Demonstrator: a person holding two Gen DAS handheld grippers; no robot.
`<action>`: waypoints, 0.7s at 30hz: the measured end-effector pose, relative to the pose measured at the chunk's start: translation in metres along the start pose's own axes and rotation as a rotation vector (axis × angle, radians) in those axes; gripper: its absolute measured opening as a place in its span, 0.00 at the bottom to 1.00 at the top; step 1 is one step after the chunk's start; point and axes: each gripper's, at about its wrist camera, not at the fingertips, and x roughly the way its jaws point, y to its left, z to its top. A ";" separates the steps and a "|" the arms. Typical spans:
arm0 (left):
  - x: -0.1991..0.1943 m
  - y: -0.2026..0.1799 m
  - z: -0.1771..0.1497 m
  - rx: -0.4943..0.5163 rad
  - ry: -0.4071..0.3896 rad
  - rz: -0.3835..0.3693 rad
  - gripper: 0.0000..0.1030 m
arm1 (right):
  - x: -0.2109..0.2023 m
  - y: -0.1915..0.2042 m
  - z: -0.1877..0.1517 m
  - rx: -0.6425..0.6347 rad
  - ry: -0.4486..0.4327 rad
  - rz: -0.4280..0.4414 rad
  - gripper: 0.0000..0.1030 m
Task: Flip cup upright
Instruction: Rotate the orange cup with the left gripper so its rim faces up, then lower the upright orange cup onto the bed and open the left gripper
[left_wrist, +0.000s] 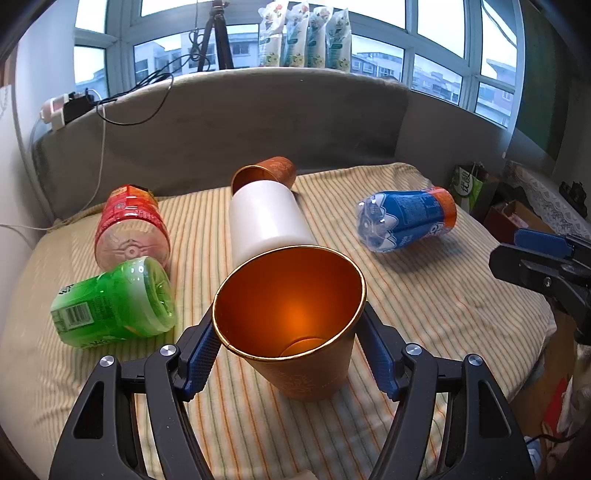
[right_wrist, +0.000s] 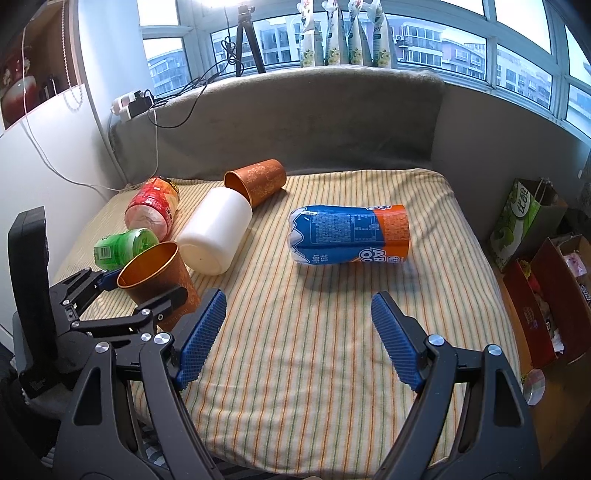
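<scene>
An orange paper cup (left_wrist: 299, 332) stands nearly upright, mouth up, on the striped cloth (left_wrist: 424, 295) between the blue pads of my left gripper (left_wrist: 291, 354). The pads (left_wrist: 201, 363) sit at the cup's sides just under the rim. The same cup shows in the right wrist view (right_wrist: 159, 277), tilted a little, inside the left gripper (right_wrist: 144, 291). A second orange cup (left_wrist: 264, 173) (right_wrist: 256, 181) lies on its side at the back. My right gripper (right_wrist: 295, 339) is open and empty over the cloth's front.
A white cylinder (left_wrist: 266, 221) (right_wrist: 214, 232) lies just behind the held cup. A green bottle (left_wrist: 114, 304), a red bottle (left_wrist: 131, 229) and a blue-and-orange bottle (left_wrist: 406, 219) (right_wrist: 351, 234) lie on the cloth. A grey sofa back (left_wrist: 258, 122) rises behind. Boxes and a bag (right_wrist: 524, 221) stand at the right.
</scene>
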 end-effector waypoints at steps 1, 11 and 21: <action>0.000 -0.001 0.000 0.002 0.001 -0.002 0.68 | -0.001 0.000 0.000 0.003 -0.001 0.000 0.81; 0.003 -0.002 -0.006 -0.016 0.032 -0.046 0.68 | -0.002 -0.001 0.000 0.006 -0.004 -0.001 0.81; -0.004 0.000 -0.007 -0.019 0.041 -0.082 0.77 | -0.005 0.001 0.000 0.006 -0.011 0.002 0.81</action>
